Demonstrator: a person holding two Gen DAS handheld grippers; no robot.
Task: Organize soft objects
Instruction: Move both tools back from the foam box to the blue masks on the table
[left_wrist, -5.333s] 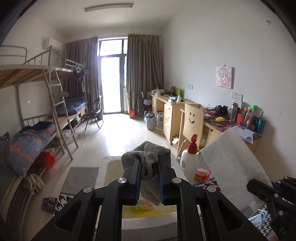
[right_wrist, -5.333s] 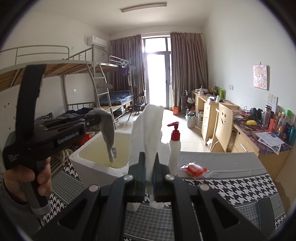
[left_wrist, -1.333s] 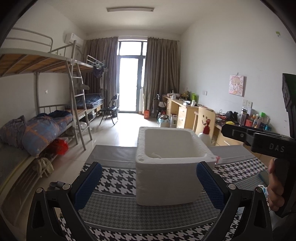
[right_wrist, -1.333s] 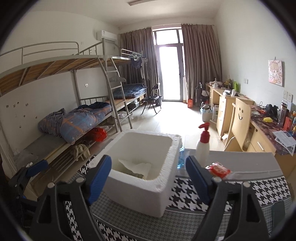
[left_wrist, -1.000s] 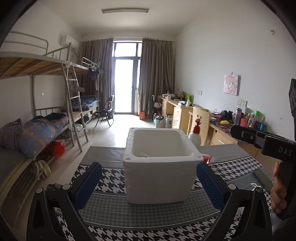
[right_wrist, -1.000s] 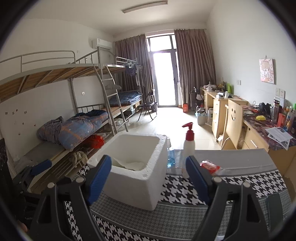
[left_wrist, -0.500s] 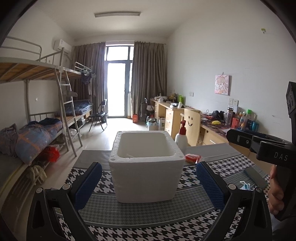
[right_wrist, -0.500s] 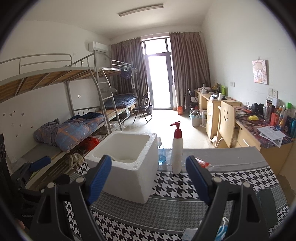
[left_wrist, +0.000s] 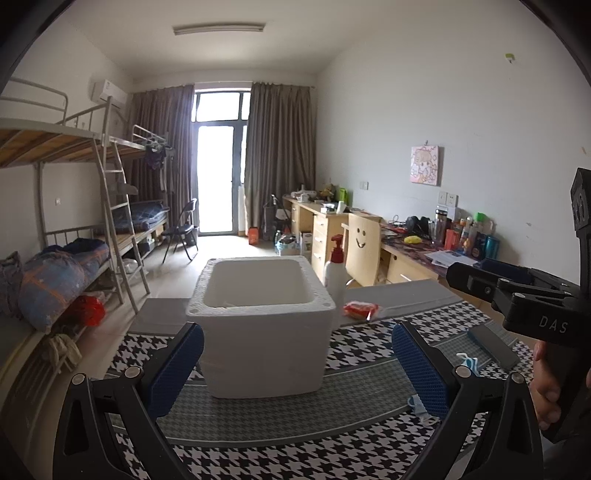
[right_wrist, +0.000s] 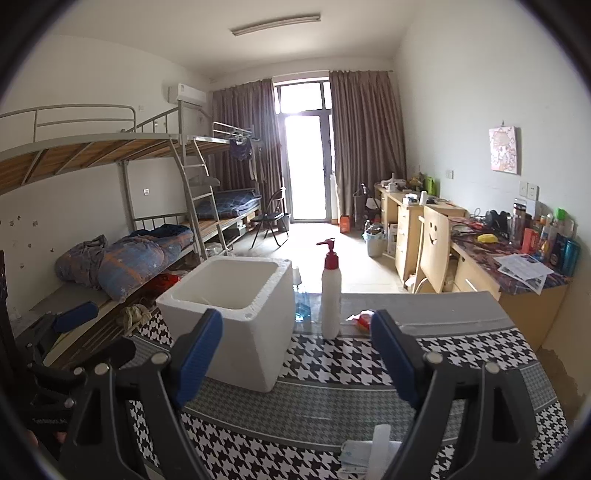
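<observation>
Houndstooth tablecloth (right_wrist: 461, 354) carries my white foam box (left_wrist: 266, 325); its contents are hidden. My left gripper (left_wrist: 297, 365) and right gripper (right_wrist: 295, 354) gape empty. Blue-white soft packets (right_wrist: 364, 456) remain outside, I judge.

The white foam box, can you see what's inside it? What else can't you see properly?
- White foam box: in both views its near wall hides the bottom, so its contents cannot be seen.
- Blue-and-white pack, right wrist view: cut off by the bottom edge and partly behind the right gripper.
- Red packet, right wrist view: half hidden by a gripper finger.
- Bottles on the desk: labels too small to read.
</observation>
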